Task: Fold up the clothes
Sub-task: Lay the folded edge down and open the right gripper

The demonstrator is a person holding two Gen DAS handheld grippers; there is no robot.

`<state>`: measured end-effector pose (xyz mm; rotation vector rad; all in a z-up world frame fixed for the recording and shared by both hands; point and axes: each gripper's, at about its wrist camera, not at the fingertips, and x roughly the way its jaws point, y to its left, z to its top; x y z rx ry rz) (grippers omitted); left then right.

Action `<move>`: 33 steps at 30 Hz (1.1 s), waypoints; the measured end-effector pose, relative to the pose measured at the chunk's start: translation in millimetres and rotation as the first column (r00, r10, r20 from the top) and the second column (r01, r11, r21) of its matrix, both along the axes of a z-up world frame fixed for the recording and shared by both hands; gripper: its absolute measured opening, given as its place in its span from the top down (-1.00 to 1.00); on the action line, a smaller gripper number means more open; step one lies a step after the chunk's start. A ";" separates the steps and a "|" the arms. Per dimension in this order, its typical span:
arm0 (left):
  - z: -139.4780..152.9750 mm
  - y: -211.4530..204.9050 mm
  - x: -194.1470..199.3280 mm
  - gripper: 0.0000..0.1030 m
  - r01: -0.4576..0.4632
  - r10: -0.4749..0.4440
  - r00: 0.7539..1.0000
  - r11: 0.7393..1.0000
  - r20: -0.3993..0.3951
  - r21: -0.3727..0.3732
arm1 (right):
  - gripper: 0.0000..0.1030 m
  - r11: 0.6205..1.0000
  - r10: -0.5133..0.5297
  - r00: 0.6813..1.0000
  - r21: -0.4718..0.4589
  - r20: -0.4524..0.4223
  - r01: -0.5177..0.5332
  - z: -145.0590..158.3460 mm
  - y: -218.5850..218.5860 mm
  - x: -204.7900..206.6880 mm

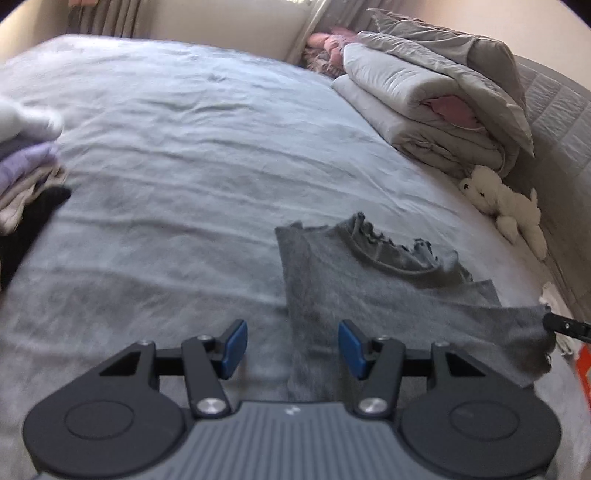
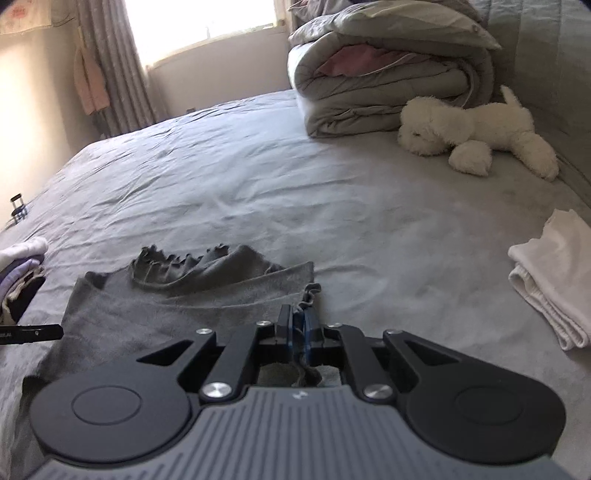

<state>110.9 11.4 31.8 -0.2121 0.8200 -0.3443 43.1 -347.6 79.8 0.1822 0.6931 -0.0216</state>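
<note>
on the bed [image 1: 184, 147], pale grey-blue sheet, wrinkled; entries run left to right.

far left edge: stack of folded clothes [image 1: 26, 162], white on top, lilac and beige below, a black piece at the bottom. blurred in the left wrist view.

left tool [image 1: 291, 347]: blue pads standing apart, nothing pressed between them. it hangs over the near left edge of the grey top [image 1: 369, 288]; the garment's straight left side runs down between the two pads, but whether either pad touches the cloth i cannot tell.

centre: grey top lies mostly flat on the sheet, frilled neckline [image 2: 173, 266] pointing away from the camera, one side folded over the body. its near right corner is lifted off the bed.

right tool [image 2: 301, 325]: pads closed together, pinching a gathered bit of the grey top's hem at that right corner; a fold of grey cloth shows bunched between and behind the blue pads. in the left wrist view this tool's black tip appears at the far right, at the edge of the raised cloth.

right of the top: bare sheet, then a folded white garment [image 2: 550, 280], lying apart from the grey top.

back right: white plush dog [image 2: 476, 136] on its side, just beside a folded grey duvet [image 2: 388, 88] with a pink lining showing, a pillow on top.

background: curtain [image 2: 110, 66] and bright window [image 2: 207, 18] behind the bed.
</note>
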 end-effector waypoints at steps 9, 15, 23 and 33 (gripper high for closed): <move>3.8 6.8 7.1 0.93 -0.023 0.024 1.000 0.999 0.007 -0.025 | 0.84 1.000 0.008 1.000 -0.013 0.012 -0.008 -2.9 7.1 1.8; 14.5 24.4 12.5 0.96 -0.060 0.062 0.997 0.997 0.038 -0.045 | 0.84 0.999 0.028 0.997 0.014 0.068 -0.029 5.2 12.5 0.8; 17.1 45.3 15.3 0.97 -0.096 0.098 0.995 0.993 0.030 -0.070 | 0.84 0.998 0.035 0.999 -0.049 -0.037 -0.037 -15.8 26.8 19.7; 5.6 2.0 2.9 -0.08 0.017 -0.018 1.000 0.998 0.014 0.067 | 0.84 0.999 -0.015 1.000 0.038 0.005 0.014 -4.1 5.1 16.6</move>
